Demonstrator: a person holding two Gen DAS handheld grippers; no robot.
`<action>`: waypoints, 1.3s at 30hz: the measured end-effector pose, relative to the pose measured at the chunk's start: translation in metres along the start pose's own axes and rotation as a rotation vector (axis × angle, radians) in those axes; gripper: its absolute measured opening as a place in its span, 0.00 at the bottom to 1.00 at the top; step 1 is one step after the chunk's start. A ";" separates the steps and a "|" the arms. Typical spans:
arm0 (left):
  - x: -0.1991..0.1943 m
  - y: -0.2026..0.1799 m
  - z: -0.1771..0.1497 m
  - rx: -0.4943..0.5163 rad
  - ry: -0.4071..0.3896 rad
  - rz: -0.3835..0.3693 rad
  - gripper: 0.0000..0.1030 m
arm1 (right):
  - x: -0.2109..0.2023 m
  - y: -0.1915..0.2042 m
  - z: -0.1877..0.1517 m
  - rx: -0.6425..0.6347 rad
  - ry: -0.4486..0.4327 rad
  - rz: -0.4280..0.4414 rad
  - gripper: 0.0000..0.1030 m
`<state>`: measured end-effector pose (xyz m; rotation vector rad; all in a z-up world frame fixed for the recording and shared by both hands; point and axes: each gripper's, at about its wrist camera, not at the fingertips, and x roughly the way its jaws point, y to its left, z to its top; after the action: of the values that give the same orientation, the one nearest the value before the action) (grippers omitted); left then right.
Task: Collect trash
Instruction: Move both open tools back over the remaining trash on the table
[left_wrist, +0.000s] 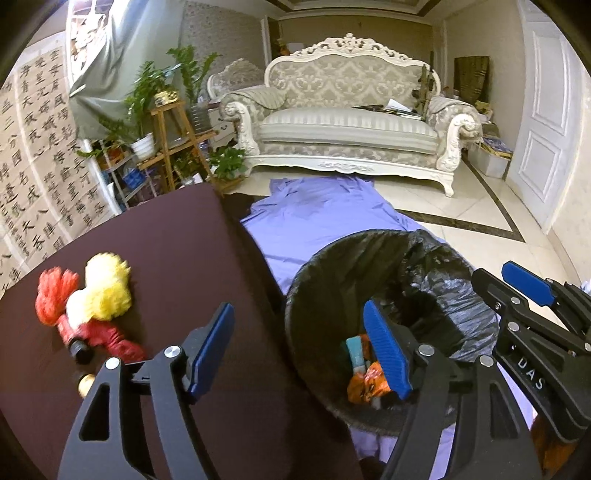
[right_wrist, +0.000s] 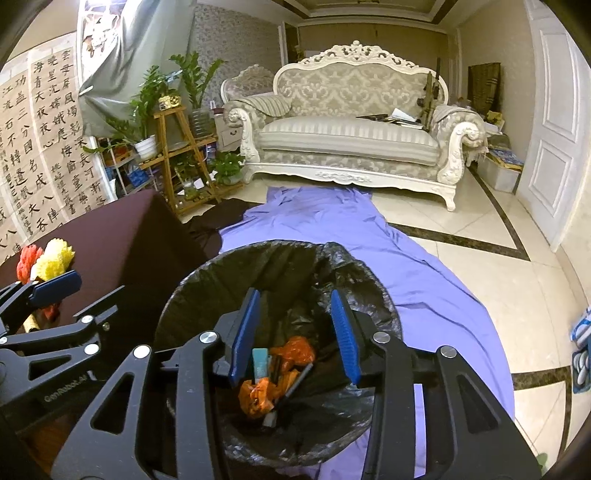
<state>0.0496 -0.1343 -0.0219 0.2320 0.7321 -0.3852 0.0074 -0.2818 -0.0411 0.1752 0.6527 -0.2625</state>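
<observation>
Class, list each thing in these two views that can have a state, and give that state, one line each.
Trash bin: upright, lined with black bag, holding trash.
Orange wrapper: crumpled, lying in the bin.
Left gripper: open, empty.
Right gripper: open, empty, above the bin.
Red and yellow toy: lying on the dark table.
Purple sheet: spread out, wrinkled.

A dark table (left_wrist: 155, 251) carries a red-and-yellow toy (left_wrist: 88, 306); purple sheet (left_wrist: 314, 221) covers floor (left_wrist: 461, 206).

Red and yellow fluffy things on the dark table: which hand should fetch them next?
Probably left. The left gripper is open and empty beside the fluffy things on the table; the right gripper hangs open over the bin.
</observation>
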 end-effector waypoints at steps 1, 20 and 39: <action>-0.003 0.004 -0.003 -0.010 0.004 0.005 0.68 | -0.001 0.004 -0.001 -0.005 0.003 0.007 0.39; -0.056 0.114 -0.069 -0.205 0.051 0.194 0.68 | -0.028 0.141 -0.023 -0.203 0.047 0.253 0.39; -0.072 0.213 -0.105 -0.361 0.067 0.325 0.68 | -0.021 0.250 -0.033 -0.397 0.140 0.409 0.40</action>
<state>0.0269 0.1129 -0.0324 0.0204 0.8008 0.0664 0.0458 -0.0321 -0.0339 -0.0569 0.7776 0.2756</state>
